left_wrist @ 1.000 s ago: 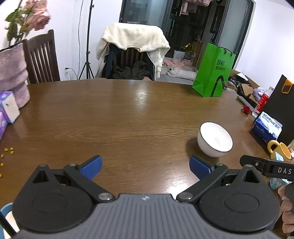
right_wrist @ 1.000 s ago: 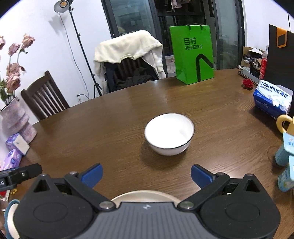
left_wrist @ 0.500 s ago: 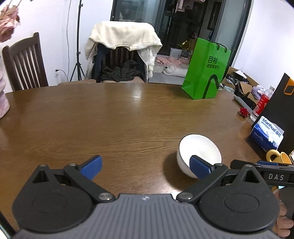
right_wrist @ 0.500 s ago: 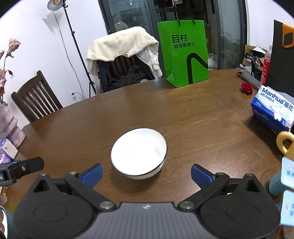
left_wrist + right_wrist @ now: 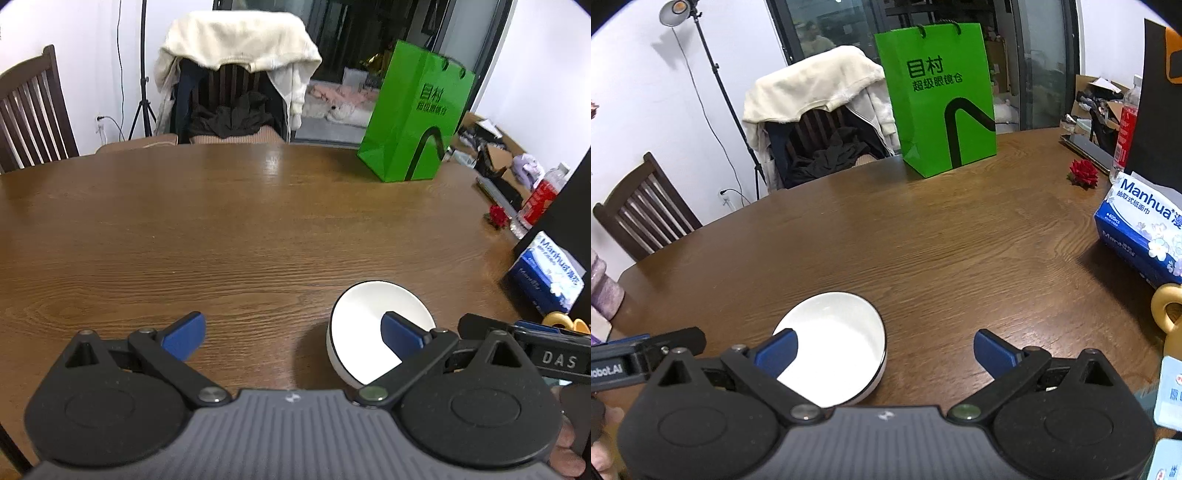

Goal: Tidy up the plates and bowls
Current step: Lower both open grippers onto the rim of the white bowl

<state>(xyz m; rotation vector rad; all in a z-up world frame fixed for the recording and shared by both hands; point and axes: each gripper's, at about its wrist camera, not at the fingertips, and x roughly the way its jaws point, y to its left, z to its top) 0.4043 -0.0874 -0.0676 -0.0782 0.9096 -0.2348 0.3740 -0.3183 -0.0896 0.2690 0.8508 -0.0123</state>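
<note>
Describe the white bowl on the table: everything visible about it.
The white bowl is round and deep, glossy like glazed ceramic, with a thin dark line around its rim. It looks empty and stands upright on the brown wooden table, casting a soft shadow. It sits near both open grippers: the right gripper has its left blue finger over the bowl's near rim. Whether either finger touches it cannot be told.
</note>
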